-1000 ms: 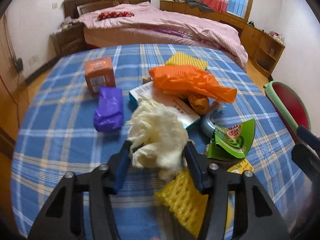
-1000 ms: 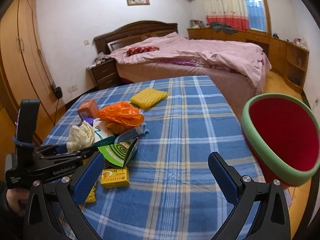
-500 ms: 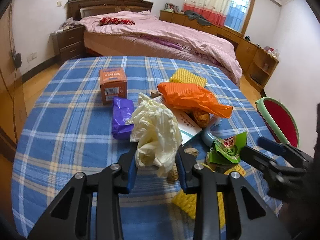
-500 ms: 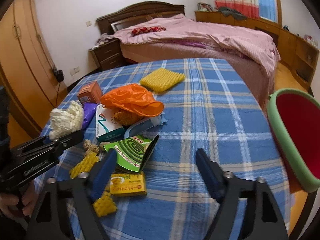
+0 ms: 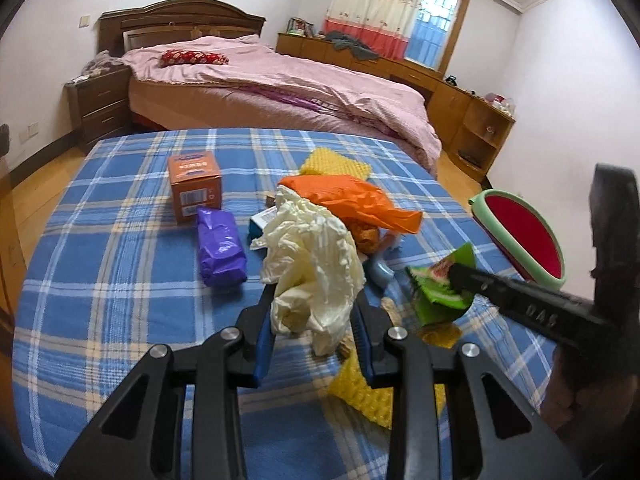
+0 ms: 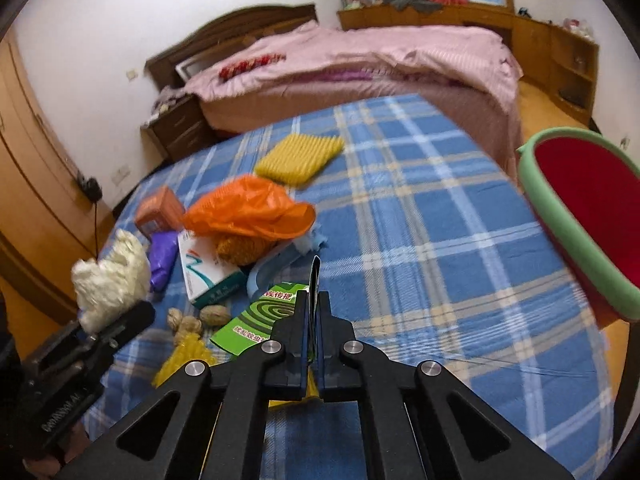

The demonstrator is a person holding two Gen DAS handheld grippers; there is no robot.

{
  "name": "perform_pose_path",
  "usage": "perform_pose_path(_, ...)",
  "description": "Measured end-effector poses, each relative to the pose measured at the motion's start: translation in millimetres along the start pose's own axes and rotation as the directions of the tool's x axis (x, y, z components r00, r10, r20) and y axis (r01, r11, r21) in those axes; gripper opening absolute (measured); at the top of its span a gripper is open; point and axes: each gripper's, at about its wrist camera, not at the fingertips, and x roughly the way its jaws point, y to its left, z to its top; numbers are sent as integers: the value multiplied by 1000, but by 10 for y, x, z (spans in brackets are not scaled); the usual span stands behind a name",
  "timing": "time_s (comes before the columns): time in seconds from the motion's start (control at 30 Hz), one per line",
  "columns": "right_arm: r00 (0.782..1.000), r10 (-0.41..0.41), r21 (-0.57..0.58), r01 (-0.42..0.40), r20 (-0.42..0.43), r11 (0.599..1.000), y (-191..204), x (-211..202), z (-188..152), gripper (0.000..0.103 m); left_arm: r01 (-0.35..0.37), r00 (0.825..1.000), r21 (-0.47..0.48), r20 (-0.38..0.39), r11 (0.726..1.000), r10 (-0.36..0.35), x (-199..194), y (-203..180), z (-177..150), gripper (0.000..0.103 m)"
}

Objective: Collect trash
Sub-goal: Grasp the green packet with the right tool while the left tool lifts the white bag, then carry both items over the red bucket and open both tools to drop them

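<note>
We hold a crumpled cream plastic bag (image 5: 312,264) pinched in our left gripper (image 5: 314,320) above the blue plaid table (image 5: 120,280), while our right gripper (image 6: 314,312) is clamped on the green mosquito-coil box (image 6: 260,312), beside the orange bag (image 6: 248,212), with the red bin (image 6: 580,216) off the table's right edge.

Left wrist cam sits low behind its jaws, tilted down across the blue plaid-covered table (image 5: 120,272) toward the pink-quilted wooden bed (image 5: 280,80) and curtained window (image 5: 384,12). Right wrist cam looks steeper down, from the table's other side, close over the clutter. Both views share the crumpled orange plastic bag (image 5: 352,200) (image 6: 248,212), the red bin with green rim (image 5: 520,232) (image 6: 576,236), and each other's gripper body.
</note>
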Motion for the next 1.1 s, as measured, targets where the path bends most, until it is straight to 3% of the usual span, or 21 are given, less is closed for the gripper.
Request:
perform_pose_path(0.23,995,2,8,-3,104,1000,-115,-447,63,2,6,999,41,40,999,-7,-240,-227,63,34)
perform_pose_path(0.57,976,-16,25,11,218,1000,-518,-1063,182,2,105,994,37,6,994,-105,-414,-713,274,34)
perform_pose_path(0.87,946,-94,80,73,309,994,-1121,-1491,302,2,171,984,87,-54,981,-167,-213,-1358,480,34)
perform_pose_path(1.1,927,-172,159,125,332,979,-1655,-1589,321,2,232,970,161,-110,959,-216,153,-1984,568,34)
